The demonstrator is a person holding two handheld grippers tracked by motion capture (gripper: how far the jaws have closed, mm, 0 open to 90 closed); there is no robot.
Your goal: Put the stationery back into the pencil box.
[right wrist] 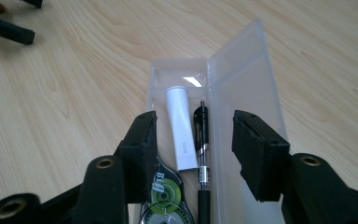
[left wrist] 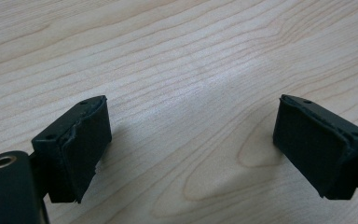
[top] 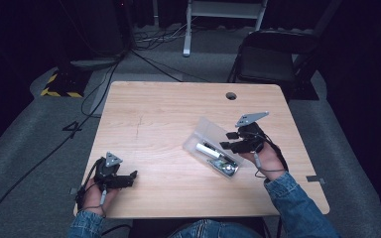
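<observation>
Right tool (right wrist: 193,154) poised over the open clear plastic case (top: 204,133) on the counter's (top: 168,114) right half.

We see 1 hinged, translucent, oblong box w/ lid folded flat beside it; inside we count 3 items: a smooth white tube (right wrist: 182,128), a slim black pen (right wrist: 202,154), and a round green-and-black correction tape (right wrist: 165,198), partly cut off so maybe not that. Right tool's jaws are apart, gripping nothing, w/ pen and tube showing between the matte black pads. Left tool (left wrist: 191,144) is spread wide over bare pale wood-grain, holding nothing, near the counter's front-left corner.
</observation>
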